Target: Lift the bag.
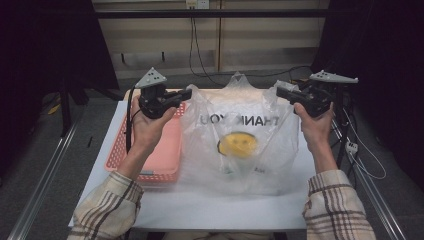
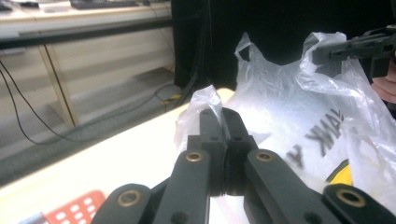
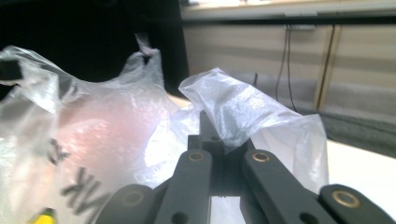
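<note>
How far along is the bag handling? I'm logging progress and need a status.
Done: both handles are caught. The left gripper is shut on one handle of the plastic bag, the right gripper on the other. In hand: the bag hangs spread between them over the white table. Left, probably: filling or moving it; the pink basket sits beside it, its contents unclear.

A pink basket [image 1: 150, 150] rests on the white table [image 1: 200, 205].
</note>
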Demonstrator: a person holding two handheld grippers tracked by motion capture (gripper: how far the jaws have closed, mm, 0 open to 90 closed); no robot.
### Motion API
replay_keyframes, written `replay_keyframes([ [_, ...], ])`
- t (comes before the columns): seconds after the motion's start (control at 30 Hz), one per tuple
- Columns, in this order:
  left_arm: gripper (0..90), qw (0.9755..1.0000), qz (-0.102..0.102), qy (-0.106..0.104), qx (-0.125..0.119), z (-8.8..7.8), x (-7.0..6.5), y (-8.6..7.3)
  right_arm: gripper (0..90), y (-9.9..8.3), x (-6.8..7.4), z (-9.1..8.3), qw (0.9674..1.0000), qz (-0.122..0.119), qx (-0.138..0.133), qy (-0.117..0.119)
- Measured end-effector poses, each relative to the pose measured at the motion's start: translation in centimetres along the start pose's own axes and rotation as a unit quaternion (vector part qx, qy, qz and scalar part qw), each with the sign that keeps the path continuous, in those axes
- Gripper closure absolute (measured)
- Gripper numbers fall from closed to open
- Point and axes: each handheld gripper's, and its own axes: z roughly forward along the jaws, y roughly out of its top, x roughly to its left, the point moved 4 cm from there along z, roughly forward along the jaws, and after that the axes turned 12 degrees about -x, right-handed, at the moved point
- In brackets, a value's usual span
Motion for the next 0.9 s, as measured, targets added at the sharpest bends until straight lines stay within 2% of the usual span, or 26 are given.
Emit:
replay_keyframes([
  [0.07, 89.5, 0.9999, -0.008, -0.002, 0.008, 0.3, 0.1, -1.1, 90.0, -1.2, -0.4, 0.5, 0.9993, -0.016, 0.025, -0.022],
  [0.13, 89.4, 0.9996, -0.020, -0.013, 0.014, 0.3, -0.2, -1.8, 90.0, -2.3, -0.6, 1.0, 0.9985, -0.019, 0.041, -0.031],
  [0.27, 89.4, 0.9995, -0.006, -0.015, 0.027, 0.9, -1.0, -3.2, 90.0, -3.9, -0.9, 1.7, 0.9968, -0.029, 0.058, -0.047],
  [0.43, 89.1, 0.9987, -0.022, -0.004, 0.047, 1.7, -0.1, -4.9, 90.0, -5.3, -0.5, 2.1, 0.9968, -0.024, 0.069, -0.031],
  [0.47, 89.0, 0.9986, -0.023, 0.000, 0.047, 1.7, 0.1, -4.9, 86.0, -5.2, -0.2, 2.0, 0.9970, -0.024, 0.068, -0.028],
  [0.5, 88.9, 0.9986, -0.023, 0.002, 0.047, 1.7, 0.2, -4.9, 78.2, -5.0, 0.1, 1.7, 0.9975, -0.024, 0.063, -0.023],
  [0.6, 89.0, 0.9985, -0.025, 0.015, 0.046, 1.8, 0.8, -4.9, 68.9, -4.3, 0.7, 0.6, 0.9985, -0.021, 0.049, -0.014],
  [0.67, 89.1, 0.9984, -0.029, 0.018, 0.045, 1.7, 1.1, -4.9, 61.5, -4.0, 0.9, -0.3, 0.9987, -0.022, 0.044, -0.016],
  [0.73, 88.9, 0.9982, -0.032, 0.021, 0.047, 1.6, 1.1, -4.9, 56.5, -3.8, 1.3, -1.2, 0.9988, -0.021, 0.042, -0.013],
  [0.8, 88.1, 0.9985, -0.031, 0.018, 0.042, 1.4, 1.0, -4.6, 49.7, -3.6, 1.8, -2.1, 0.9986, -0.029, 0.040, -0.022],
  [0.9, 85.4, 0.9989, -0.027, 0.013, 0.036, 1.3, 0.5, -4.2, 45.6, -3.4, 2.4, -3.2, 0.9987, -0.029, 0.036, -0.021],
])
